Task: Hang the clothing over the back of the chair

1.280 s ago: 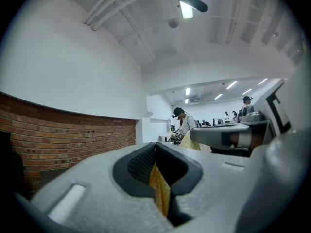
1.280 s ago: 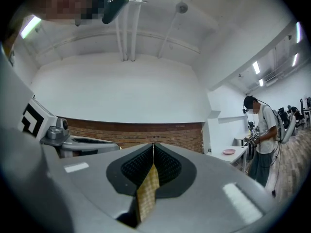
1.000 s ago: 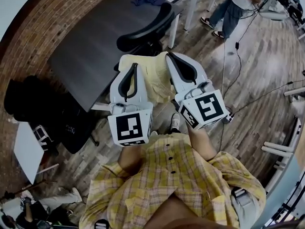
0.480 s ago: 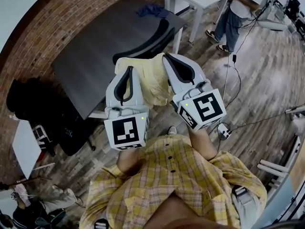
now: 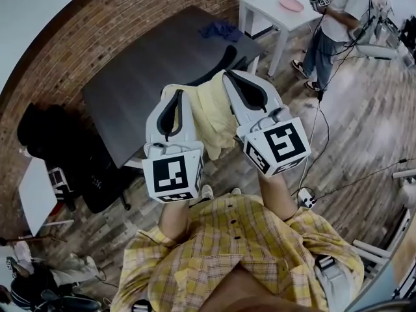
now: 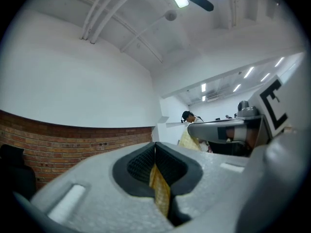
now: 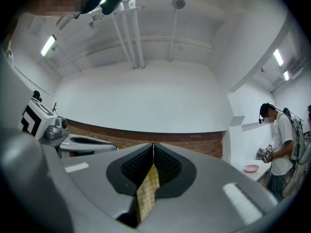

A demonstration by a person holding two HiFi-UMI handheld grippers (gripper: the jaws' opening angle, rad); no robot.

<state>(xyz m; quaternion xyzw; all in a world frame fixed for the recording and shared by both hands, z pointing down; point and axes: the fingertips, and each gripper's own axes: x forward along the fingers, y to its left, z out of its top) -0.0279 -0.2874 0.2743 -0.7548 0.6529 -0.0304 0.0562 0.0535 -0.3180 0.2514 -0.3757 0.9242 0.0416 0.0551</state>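
Observation:
A pale yellow checked garment [image 5: 211,119] hangs between my two grippers, held up in front of me. The left gripper [image 5: 177,93] is shut on one edge of it, and a strip of the fabric [image 6: 159,191] shows between the left gripper [image 6: 154,145] pads. The right gripper [image 5: 229,77] is shut on the other edge, with the cloth [image 7: 147,191] pinched at the tips of the right gripper [image 7: 153,147]. Just beyond the garment stands the black chair [image 5: 229,52]; only the curved top of its back shows.
A dark table [image 5: 143,83] stands beyond the chair against the brick wall, with a blue cloth [image 5: 221,29] on it. A white table [image 5: 270,15] with a pink plate [image 5: 290,4] is at the upper right, and a person [image 5: 338,25] stands beside it. Cables cross the wooden floor [image 5: 351,129].
Both grippers have risen with the garment and moved further out over the chair. The cloth now covers more of the chair back.

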